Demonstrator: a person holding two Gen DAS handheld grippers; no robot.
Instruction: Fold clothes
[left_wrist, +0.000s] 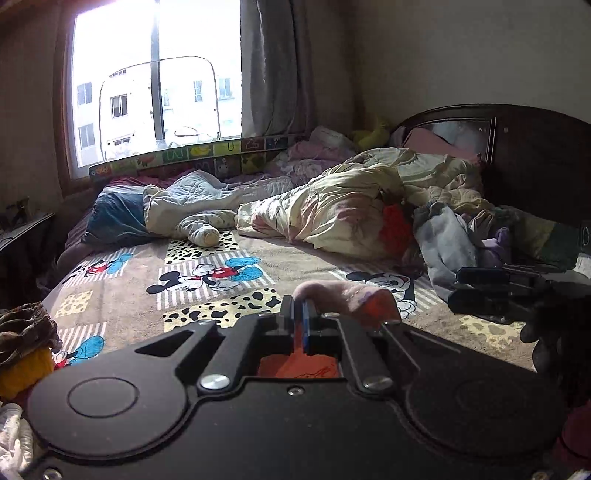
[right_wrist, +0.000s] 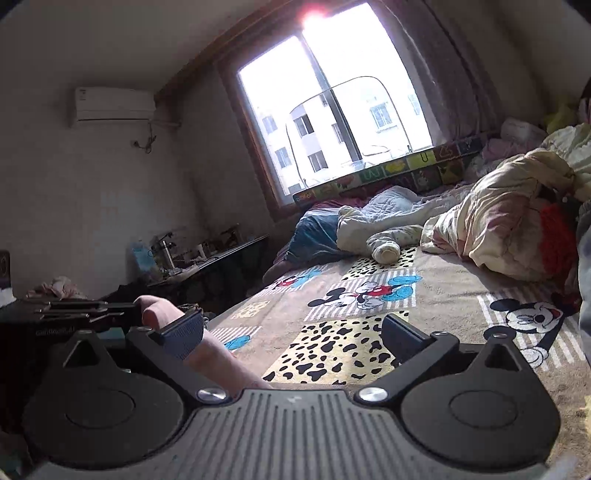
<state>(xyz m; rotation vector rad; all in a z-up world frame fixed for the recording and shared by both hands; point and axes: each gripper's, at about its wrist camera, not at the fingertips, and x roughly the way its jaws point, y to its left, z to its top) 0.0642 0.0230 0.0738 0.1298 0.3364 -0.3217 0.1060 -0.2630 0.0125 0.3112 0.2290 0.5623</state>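
Pink cloth (left_wrist: 345, 291), with an orange-red patch showing on it, sits pinched between the closed fingers of the left gripper (left_wrist: 299, 314), held up above the blanket (left_wrist: 258, 258) near the bed's front edge. From the pinch it runs off to the right and droops at its far end, so its long axis lies roughly across the left wrist view; more orange fabric shows under the gripper body. In the right wrist view the same cloth (right_wrist: 207, 350) runs from upper left down toward the camera, passing behind and under the left-hand blue pad (right_wrist: 184, 338).

The right gripper (right_wrist: 291, 334) has its jaws spread wide, with nothing between the tips except the spotted patch of blanket beyond. From the left wrist camera, the right gripper (left_wrist: 491, 291) appears at the right edge, lying nearly level, fingers pointing left toward the cloth, a dark-gloved hand (left_wrist: 554, 332) behind it. Whether its pad touches the cloth I cannot tell.

Farther back lie a cream quilt (left_wrist: 332, 206) and a heap of clothes (left_wrist: 461, 229) against the dark headboard (left_wrist: 535, 155). A window (left_wrist: 155, 85) is behind the bed.
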